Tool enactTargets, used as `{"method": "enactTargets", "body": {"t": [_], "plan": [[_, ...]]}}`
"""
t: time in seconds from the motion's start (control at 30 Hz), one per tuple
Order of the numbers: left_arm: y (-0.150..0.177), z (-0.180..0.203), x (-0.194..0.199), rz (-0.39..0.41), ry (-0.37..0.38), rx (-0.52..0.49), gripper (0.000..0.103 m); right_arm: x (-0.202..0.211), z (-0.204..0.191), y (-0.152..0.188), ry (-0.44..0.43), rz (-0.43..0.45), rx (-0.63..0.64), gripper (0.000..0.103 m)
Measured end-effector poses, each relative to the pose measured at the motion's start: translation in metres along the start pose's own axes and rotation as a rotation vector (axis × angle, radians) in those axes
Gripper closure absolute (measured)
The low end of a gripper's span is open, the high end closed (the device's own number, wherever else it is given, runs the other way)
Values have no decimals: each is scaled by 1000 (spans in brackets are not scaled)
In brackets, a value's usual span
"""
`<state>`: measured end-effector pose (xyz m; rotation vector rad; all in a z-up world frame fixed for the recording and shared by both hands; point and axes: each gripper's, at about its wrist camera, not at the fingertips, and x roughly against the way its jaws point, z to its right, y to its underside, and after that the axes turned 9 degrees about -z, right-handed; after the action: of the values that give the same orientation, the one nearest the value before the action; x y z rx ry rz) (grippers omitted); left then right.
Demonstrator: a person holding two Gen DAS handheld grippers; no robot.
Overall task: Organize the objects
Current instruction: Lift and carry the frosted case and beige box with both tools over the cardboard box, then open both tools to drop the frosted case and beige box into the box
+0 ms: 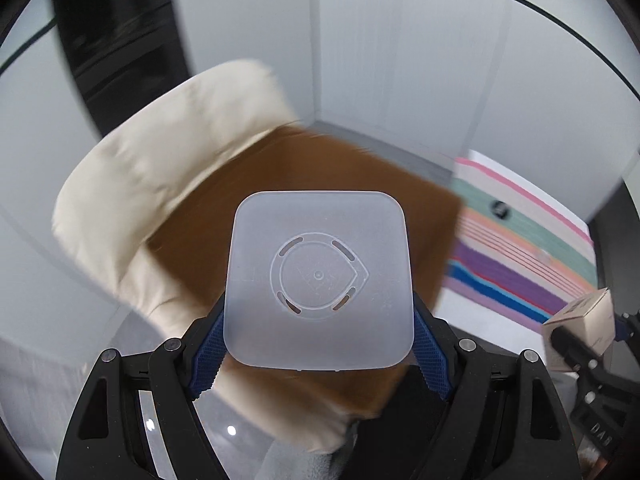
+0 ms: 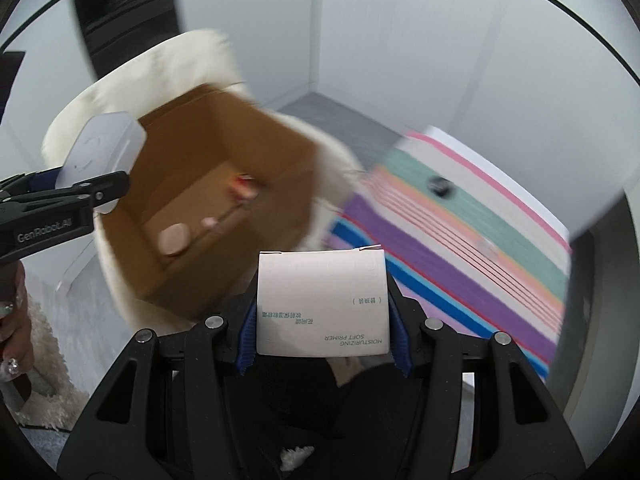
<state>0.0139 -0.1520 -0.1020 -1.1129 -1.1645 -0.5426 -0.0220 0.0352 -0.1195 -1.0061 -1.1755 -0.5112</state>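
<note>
pale grey walls meet in a corner behind everything, with a dark upright panel [image 2: 120, 4] at far left and grey floor below. a cream, soft padded chair [image 1: 140, 184] carries an open brown cardboard box [image 2: 224, 184], its matte inside showing a few small blurred items on the bottom. the left gripper [image 1: 318, 332] clamps a frosted, translucent plastic lid [image 1: 318, 280], a flat rounded square with a moulded ring and slots, its face turned toward the camera and held over the box. the right gripper [image 2: 322, 320] pinches a small white carton [image 2: 322, 304] between blue ribbed pads, its long axis running away from the camera, the printed words "moisturizing soft primer" reading upside down at the near end. further right lies a striped cloth [image 2: 460, 240] in pink, green, peach, purple and blue bands.
</note>
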Motion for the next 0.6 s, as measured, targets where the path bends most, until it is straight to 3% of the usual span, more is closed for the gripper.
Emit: {"method": "enactTargets", "body": {"t": [0.23, 0.43, 0.5, 0.53, 0.57, 0.6], "plan": [[7, -73, -14, -29, -54, 139, 22, -29, -105, -34, -68, -35, 225, 48], [-2, -69, -19, 14, -50, 120, 21, -53, -140, -48, -72, -55, 282, 47], [-12, -64, -20, 58, -38, 101, 20, -57, -140, -54, -59, -41, 276, 32], [-18, -59, -20, 78, -35, 85, 19, -61, -140, -58, -32, -32, 267, 8], [-22, -57, -20, 88, -41, 72, 13, -64, -138, -61, -3, -16, 256, 0], [-25, -54, -22, 95, -53, 57, 7, -65, -135, -64, 17, 3, 245, 0]]}}
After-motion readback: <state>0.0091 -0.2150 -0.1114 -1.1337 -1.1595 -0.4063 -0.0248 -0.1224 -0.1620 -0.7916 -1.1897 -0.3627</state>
